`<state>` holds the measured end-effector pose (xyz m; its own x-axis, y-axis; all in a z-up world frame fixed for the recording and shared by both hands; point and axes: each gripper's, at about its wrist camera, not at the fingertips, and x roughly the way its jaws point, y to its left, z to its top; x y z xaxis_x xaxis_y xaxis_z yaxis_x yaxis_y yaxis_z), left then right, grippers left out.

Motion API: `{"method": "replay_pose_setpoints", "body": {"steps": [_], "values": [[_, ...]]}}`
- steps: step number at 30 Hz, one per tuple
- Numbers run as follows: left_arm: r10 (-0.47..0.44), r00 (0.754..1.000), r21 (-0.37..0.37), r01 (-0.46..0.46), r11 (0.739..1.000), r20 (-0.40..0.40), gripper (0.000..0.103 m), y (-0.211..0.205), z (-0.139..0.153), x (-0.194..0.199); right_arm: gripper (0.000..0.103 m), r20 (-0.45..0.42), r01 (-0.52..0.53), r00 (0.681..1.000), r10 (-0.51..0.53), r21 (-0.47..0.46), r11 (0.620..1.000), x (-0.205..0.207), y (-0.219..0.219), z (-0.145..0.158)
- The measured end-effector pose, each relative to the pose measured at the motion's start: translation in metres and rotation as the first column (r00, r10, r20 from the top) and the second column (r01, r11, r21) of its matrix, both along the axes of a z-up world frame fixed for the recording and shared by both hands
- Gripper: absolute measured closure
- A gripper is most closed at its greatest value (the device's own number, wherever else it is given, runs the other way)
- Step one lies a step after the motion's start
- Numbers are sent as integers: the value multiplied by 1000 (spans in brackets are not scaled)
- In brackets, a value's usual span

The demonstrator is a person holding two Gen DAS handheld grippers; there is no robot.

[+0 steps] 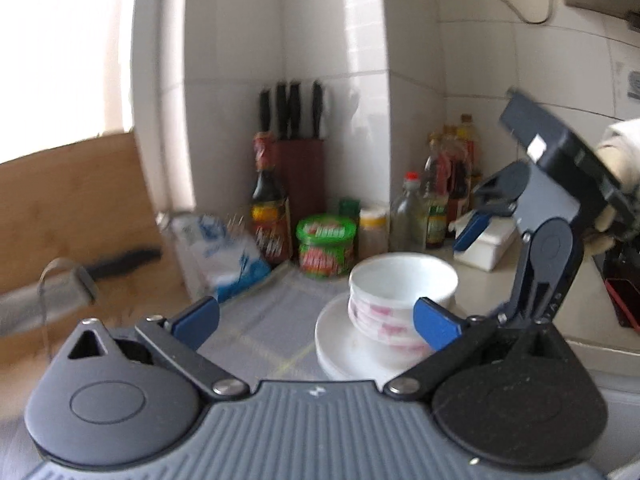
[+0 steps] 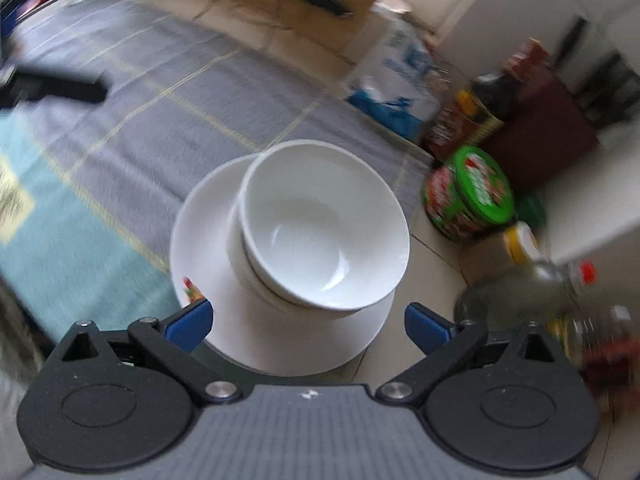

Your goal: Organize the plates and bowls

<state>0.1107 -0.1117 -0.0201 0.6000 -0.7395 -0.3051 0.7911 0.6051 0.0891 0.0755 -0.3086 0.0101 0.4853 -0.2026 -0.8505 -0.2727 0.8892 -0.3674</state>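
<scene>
Countertop [image 2: 436, 248] space is being taken up largely by a grey checked mat [image 2: 132, 92], spreading from nine to twelve o'clock in the right wrist view. Stacked white plates [image 2: 208, 208] are being shown at the centre of that view, resting partly on the mat's edge, and nested white bowls [image 2: 320, 232] are being carried on top of them, set toward the plates' two o'clock side. A dark red knife block [image 1: 300, 172] is being seen at twelve o'clock in the left wrist view, with a dark sauce bottle [image 1: 268, 204] just beside it at its nine o'clock and a green-lidded tub [image 1: 326, 246] in front. The left gripper [image 1: 316, 320] is being held spread wide, nothing between its blue pads, with the bowls near its right finger. The right gripper [image 2: 308, 322] is likewise being held spread apart just above the plates' near rim, gripping nothing; in the left wrist view it [image 1: 480, 208] is appearing at three o'clock.
</scene>
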Motion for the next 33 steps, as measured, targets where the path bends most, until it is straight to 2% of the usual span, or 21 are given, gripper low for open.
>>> {"method": "replay_pose_setpoints", "body": {"steps": [2,4,7,11,14,18,22,27,33], "values": [[57,998,21,-57,998,-19,1,7,0,-4,0,15,153,988,-153,-2,988,-1,12,2],[100,994,36,-98,995,-35,1,18,-2,-10,0,27,294,955,-296,51,954,-5,21,4],[137,988,68,-132,989,-75,1,27,-2,-13,0,78,460,877,-474,148,875,-24,33,6],[210,972,122,-197,973,-107,1,34,2,-20,0,190,560,775,-603,234,794,-50,54,14],[243,963,153,-224,963,-118,1,35,5,-22,0,238,622,684,-690,305,721,-65,65,22],[257,956,162,-235,958,-138,1,37,12,-26,0,319,651,600,-734,338,679,-83,82,35],[277,947,166,-251,954,-164,1,38,21,-30,0,369,659,571,-734,328,677,-93,91,40],[317,935,165,-291,942,-159,1,35,28,-30,0,382,656,545,-746,359,664,-99,90,44],[327,933,159,-304,940,-152,1,30,33,-31,0,376,640,553,-743,379,668,-98,89,45]]}}
